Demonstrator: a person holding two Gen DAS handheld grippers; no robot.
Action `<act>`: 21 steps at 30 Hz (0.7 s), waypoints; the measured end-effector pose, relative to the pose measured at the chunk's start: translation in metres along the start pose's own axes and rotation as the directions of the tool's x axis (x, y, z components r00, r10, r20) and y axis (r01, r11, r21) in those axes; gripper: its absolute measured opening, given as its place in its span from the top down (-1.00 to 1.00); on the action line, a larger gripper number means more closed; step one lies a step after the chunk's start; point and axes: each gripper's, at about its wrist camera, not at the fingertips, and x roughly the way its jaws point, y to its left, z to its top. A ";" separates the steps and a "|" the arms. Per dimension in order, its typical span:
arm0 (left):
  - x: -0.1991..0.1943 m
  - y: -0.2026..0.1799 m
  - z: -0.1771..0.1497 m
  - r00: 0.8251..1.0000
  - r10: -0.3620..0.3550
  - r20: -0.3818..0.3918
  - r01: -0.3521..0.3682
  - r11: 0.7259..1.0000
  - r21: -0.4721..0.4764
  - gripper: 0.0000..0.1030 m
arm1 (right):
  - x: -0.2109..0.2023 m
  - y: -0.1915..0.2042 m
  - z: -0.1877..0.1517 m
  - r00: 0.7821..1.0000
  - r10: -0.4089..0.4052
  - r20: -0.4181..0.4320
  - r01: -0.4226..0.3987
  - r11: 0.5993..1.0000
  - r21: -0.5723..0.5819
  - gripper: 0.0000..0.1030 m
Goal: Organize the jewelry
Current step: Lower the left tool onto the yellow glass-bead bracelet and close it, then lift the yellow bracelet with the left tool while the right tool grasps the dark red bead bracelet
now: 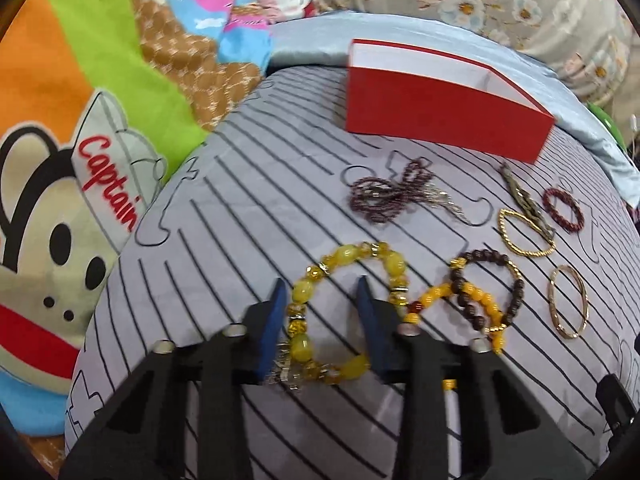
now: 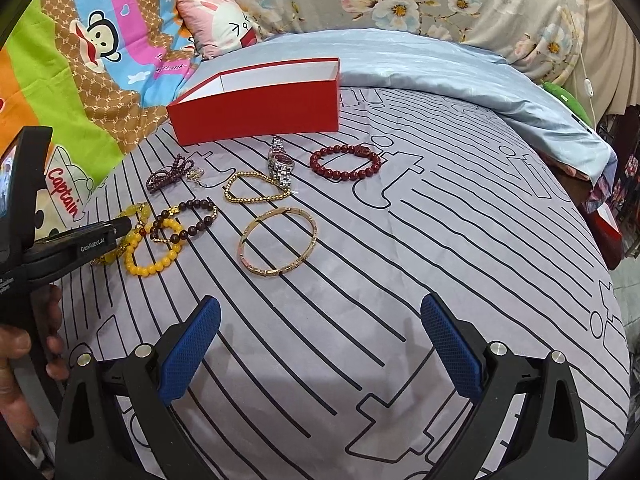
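A large yellow bead bracelet lies on the grey striped bedspread. My left gripper is open, its blue fingers straddling the bracelet's left side. Beside it lie a small yellow bead bracelet, a dark brown bead bracelet, a gold bangle, a gold bead chain, a silver watch, a red bead bracelet and a purple bead string. An open red box stands behind them. My right gripper is open and empty, near the front.
A folded light-blue quilt lies behind and right of the box. A colourful cartoon blanket and a pink pillow lie to the left. The bed's right edge drops off by a red object.
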 end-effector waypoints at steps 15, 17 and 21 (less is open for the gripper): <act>-0.058 -0.014 0.015 0.988 -0.091 0.121 0.096 0.995 -0.028 0.82 | -0.007 -0.005 0.012 0.999 0.038 0.019 -0.039 0.999 0.006 -0.87; -0.067 -0.014 0.016 0.985 -0.107 0.134 0.113 0.993 -0.035 0.82 | -0.008 -0.006 0.018 0.999 0.036 0.030 -0.036 0.999 0.000 -0.87; -0.075 -0.013 0.018 0.981 -0.133 0.144 0.140 0.989 -0.041 0.82 | -0.003 -0.011 0.032 0.999 0.043 0.030 -0.043 0.999 0.008 -0.77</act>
